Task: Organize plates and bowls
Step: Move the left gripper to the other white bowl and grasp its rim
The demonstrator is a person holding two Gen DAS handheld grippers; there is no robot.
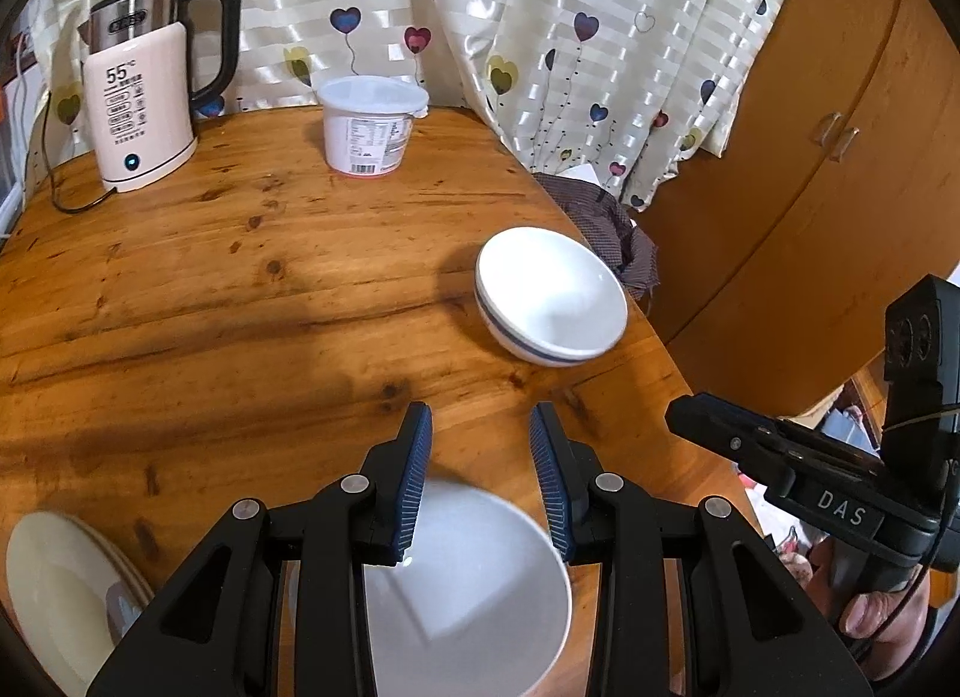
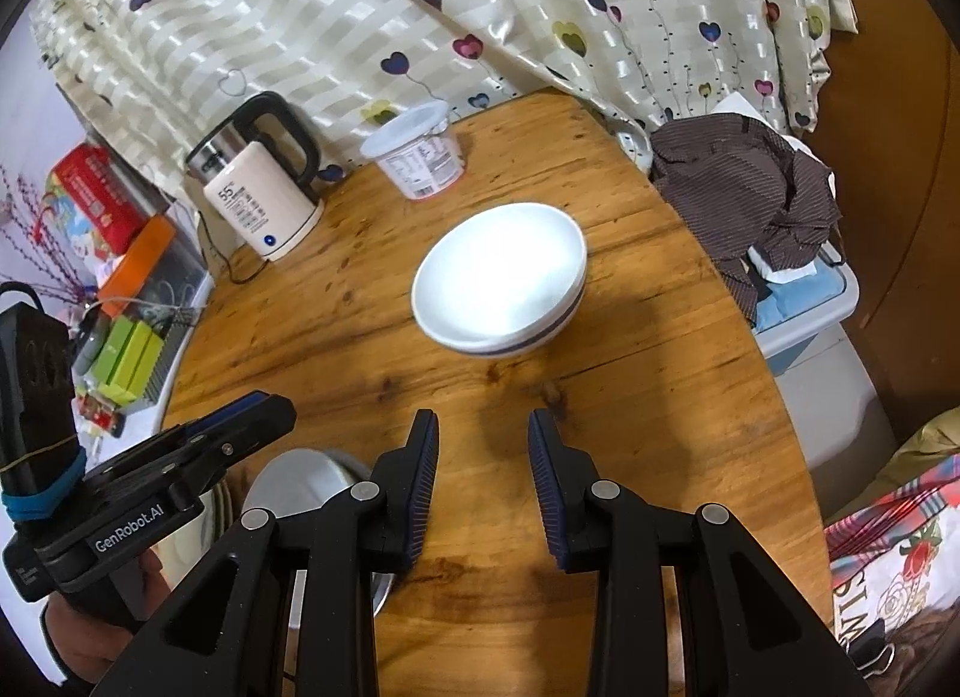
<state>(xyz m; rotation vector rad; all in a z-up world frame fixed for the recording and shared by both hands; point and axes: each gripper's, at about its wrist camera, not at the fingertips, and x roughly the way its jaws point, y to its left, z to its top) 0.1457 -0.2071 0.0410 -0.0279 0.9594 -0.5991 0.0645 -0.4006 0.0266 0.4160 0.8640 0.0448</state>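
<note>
Jaws both released, mine; two nested white bowls (image 2: 501,283) stacked on round wooden desk (image 1: 210,289); third white bowl (image 1: 468,583) unstacked; cream plates (image 1: 54,589) piled.

White bowls with a dark blue band (image 2: 501,283) sit on an orange-brown knotted wooden table (image 2: 660,385); a pale pink kettle (image 1: 141,114) with black handle stands before a cream striped curtain (image 1: 540,36) dotted with purple, pink and yellow hearts.

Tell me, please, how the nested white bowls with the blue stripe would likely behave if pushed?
The nested bowls look glazed, so probably slippery and breakable. They already sit tilted, so the top one may shift or rock. They stand near the table edge, so a push rightward risks a fall.
</note>
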